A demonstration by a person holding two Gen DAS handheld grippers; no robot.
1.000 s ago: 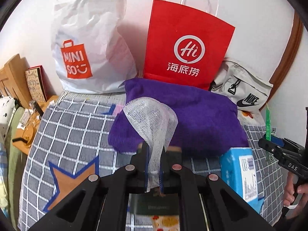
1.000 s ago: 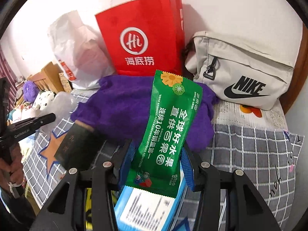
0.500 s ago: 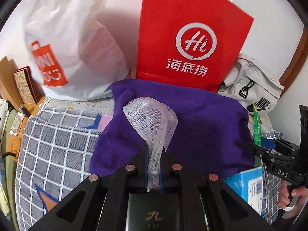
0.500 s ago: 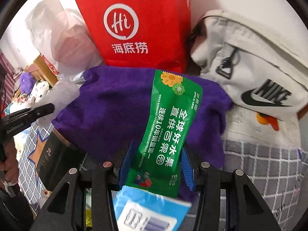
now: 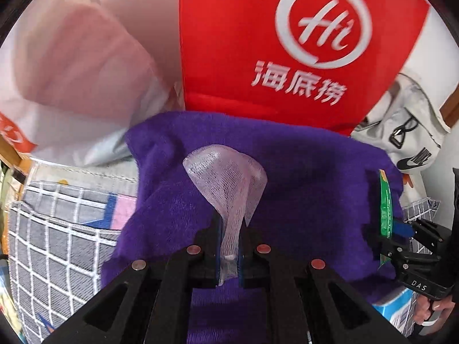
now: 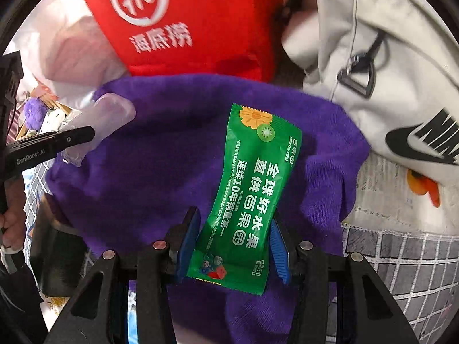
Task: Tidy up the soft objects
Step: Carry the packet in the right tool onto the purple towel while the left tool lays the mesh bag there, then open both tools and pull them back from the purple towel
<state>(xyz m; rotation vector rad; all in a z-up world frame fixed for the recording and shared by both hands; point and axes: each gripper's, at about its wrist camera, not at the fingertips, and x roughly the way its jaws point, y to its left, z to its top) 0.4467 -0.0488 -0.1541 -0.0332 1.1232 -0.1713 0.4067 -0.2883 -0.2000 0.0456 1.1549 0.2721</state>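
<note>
The left gripper [image 5: 229, 246] has its jaws pinched almost together on the narrow tail of a white foam mesh sleeve [image 5: 226, 177], which fans up and forward from the blue pads into a rounded, open loop. The right gripper [image 6: 232, 246] stands part-way open, its blue pads pressing the two long edges of a green snack packet [image 6: 252, 189] near its bottom seam.

Compared with a second ago, both tools have come much closer to the back of the bed: the purple towel [image 5: 315, 177] now fills the ground below each load, and the blue tissue pack [image 5: 393, 306] that lay under the right gripper has slid to the bottom edge of the view. I judge this as both items being carried over the towel, ready to be set down on it.

The packet's long axis runs along the fingers, tilted slightly right, with its fruit-printed top end pointing toward the gap between the red Haidilao paper bag [image 6: 200, 28] and the white Nike bag [image 6: 387, 71]. The sleeve's long axis likewise runs forward, its loop toward the red bag. The checked bedsheet [image 5: 57, 243] shows at left, a white plastic bag [image 5: 80, 71] behind.
</note>
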